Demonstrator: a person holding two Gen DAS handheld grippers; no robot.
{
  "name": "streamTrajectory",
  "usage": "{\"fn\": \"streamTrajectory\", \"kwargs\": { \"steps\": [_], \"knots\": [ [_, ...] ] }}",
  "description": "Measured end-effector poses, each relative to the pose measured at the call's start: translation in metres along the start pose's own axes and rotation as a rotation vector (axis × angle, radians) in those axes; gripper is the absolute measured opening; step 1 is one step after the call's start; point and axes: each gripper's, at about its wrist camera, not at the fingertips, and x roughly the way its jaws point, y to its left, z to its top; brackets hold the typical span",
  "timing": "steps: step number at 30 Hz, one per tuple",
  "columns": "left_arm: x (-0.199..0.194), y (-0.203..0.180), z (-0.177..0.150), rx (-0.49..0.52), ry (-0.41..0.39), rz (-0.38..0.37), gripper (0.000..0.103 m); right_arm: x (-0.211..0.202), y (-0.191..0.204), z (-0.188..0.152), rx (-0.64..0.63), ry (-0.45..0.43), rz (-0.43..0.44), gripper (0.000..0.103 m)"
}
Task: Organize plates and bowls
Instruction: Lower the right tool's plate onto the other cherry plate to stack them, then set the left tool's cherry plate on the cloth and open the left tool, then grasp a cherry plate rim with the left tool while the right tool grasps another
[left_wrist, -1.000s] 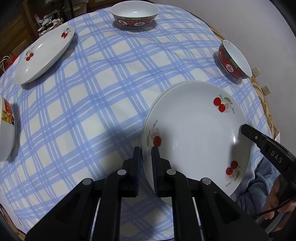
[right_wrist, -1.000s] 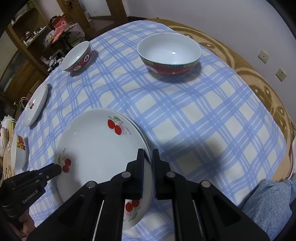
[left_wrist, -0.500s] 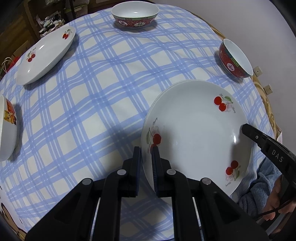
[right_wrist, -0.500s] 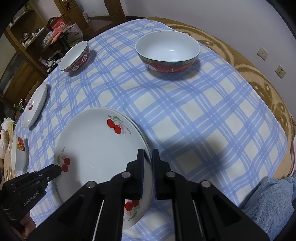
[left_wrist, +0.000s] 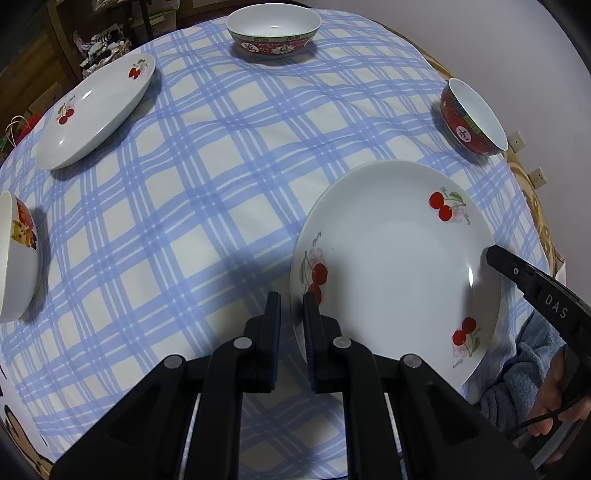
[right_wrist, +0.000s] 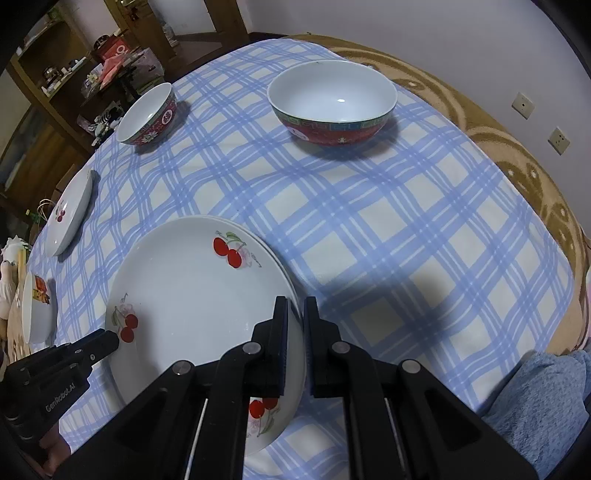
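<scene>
A white cherry plate (left_wrist: 399, 258) (right_wrist: 192, 295) lies on top of another like it near the table's front edge. My left gripper (left_wrist: 291, 306) is shut on its left rim. My right gripper (right_wrist: 295, 314) is shut on its right rim and shows in the left wrist view (left_wrist: 495, 254). A second cherry plate (left_wrist: 92, 110) (right_wrist: 70, 214) lies far left. Two red bowls (left_wrist: 273, 29) (left_wrist: 472, 118) stand at the back and right; they also show in the right wrist view (right_wrist: 147, 114) (right_wrist: 332, 103). A white cartoon bowl (left_wrist: 14, 258) (right_wrist: 35, 310) sits at the left edge.
The round table carries a blue plaid cloth (left_wrist: 207, 177). Wooden shelves with clutter (right_wrist: 92, 66) stand behind it. A wall with sockets (right_wrist: 539, 122) is at the right. A blue sleeve (left_wrist: 524, 362) is near the front edge.
The plate's view has barely shifted; both grippers stay clamped on its rims and the cameras have drawn back slightly.
</scene>
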Motion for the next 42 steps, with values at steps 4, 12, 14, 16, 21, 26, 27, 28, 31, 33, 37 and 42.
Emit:
{"fn": "streamTrajectory", "kwargs": {
  "steps": [4, 12, 14, 16, 21, 26, 27, 28, 31, 33, 37, 42],
  "knots": [
    [-0.002, 0.0, -0.001, 0.001, -0.006, 0.007, 0.013, 0.0, 0.0, 0.0, 0.006, -0.001, 0.0, 0.009],
    [-0.01, 0.002, -0.002, 0.01, -0.021, 0.028, 0.015, -0.001, -0.003, -0.002, 0.032, -0.003, 0.015, 0.01],
    [-0.013, 0.004, -0.002, 0.008, -0.027, 0.027, 0.015, -0.002, -0.004, -0.003, 0.04, -0.003, 0.026, 0.012],
    [-0.017, 0.007, -0.002, -0.002, -0.032, 0.022, 0.015, -0.002, -0.004, -0.004, 0.04, -0.003, 0.025, 0.012],
    [-0.03, 0.013, -0.004, -0.013, -0.054, 0.025, 0.016, -0.005, -0.004, -0.006, 0.034, -0.002, 0.02, 0.013],
    [-0.042, 0.029, -0.012, -0.026, -0.072, 0.036, 0.017, -0.008, -0.001, -0.009, 0.025, -0.009, 0.009, 0.015],
    [-0.043, 0.031, -0.013, -0.029, -0.074, 0.039, 0.017, -0.009, 0.0, -0.009, 0.018, -0.012, 0.002, 0.015],
    [-0.045, 0.037, -0.015, -0.035, -0.078, 0.045, 0.017, -0.01, 0.001, -0.01, 0.011, -0.014, -0.003, 0.015],
    [-0.05, 0.048, -0.019, -0.049, -0.083, 0.062, 0.018, -0.014, 0.005, -0.011, -0.01, -0.027, -0.007, 0.015],
    [-0.053, 0.058, -0.022, -0.064, -0.086, 0.071, 0.019, -0.018, 0.008, -0.012, -0.013, -0.033, 0.022, 0.015],
    [-0.065, 0.079, -0.027, -0.085, -0.106, 0.088, 0.022, -0.028, 0.018, -0.013, -0.038, -0.065, 0.04, 0.015],
    [-0.08, 0.097, -0.03, -0.086, -0.13, 0.117, 0.031, -0.047, 0.037, -0.01, -0.074, -0.119, 0.079, 0.021]
  ]
}}
